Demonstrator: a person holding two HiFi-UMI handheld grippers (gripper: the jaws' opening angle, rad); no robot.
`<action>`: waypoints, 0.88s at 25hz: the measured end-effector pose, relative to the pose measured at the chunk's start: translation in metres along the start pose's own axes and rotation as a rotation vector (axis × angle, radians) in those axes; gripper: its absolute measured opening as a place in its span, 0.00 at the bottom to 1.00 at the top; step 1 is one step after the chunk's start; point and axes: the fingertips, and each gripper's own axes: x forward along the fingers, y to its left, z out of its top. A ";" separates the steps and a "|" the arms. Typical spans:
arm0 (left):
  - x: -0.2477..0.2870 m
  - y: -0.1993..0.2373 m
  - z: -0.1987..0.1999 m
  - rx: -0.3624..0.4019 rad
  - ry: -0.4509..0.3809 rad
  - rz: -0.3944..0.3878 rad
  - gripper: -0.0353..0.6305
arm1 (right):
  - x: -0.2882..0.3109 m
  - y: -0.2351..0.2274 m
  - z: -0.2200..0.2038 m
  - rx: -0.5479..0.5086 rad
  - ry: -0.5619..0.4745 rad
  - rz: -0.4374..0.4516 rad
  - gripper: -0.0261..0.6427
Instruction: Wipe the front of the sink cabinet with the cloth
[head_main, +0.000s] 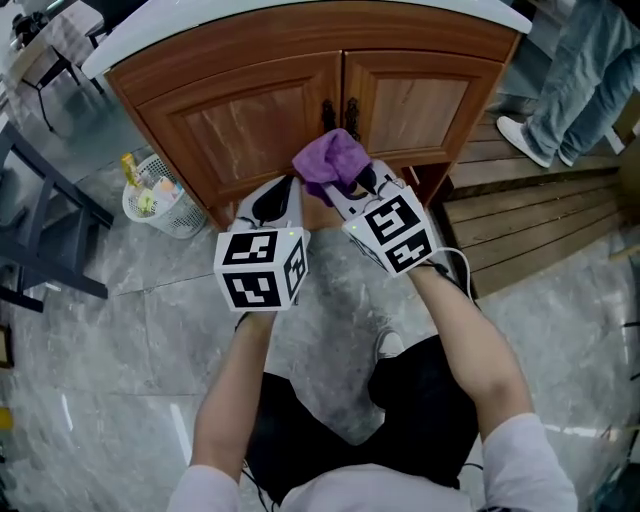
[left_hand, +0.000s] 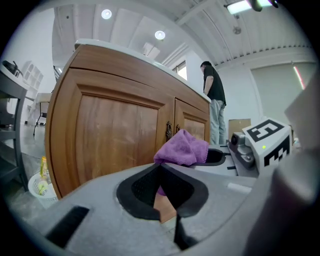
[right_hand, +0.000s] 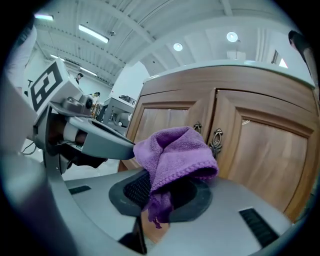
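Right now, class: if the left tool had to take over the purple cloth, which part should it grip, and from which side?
The bunched upper fold of the purple cloth: it stands free above the right tool, which pinches only the lower end. Probably straight in from the side of the left tool, where the fold bulges out clear.

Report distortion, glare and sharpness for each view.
Head view: evenly lit, sharp, faint sheen on the marble floor. Left gripper view: fisheye bows the sink cabinet; ceiling lights blow out. Right gripper view: same bowing, dark corners; the purple cloth is crisp.
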 end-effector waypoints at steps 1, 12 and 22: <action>0.002 -0.004 0.001 0.003 -0.001 -0.009 0.06 | -0.004 -0.005 -0.001 0.009 -0.002 -0.010 0.14; 0.035 -0.046 0.006 0.029 0.004 -0.098 0.06 | -0.039 -0.064 -0.019 0.063 0.010 -0.136 0.14; 0.066 -0.079 0.003 0.041 0.013 -0.165 0.06 | -0.067 -0.128 -0.069 0.135 0.085 -0.273 0.14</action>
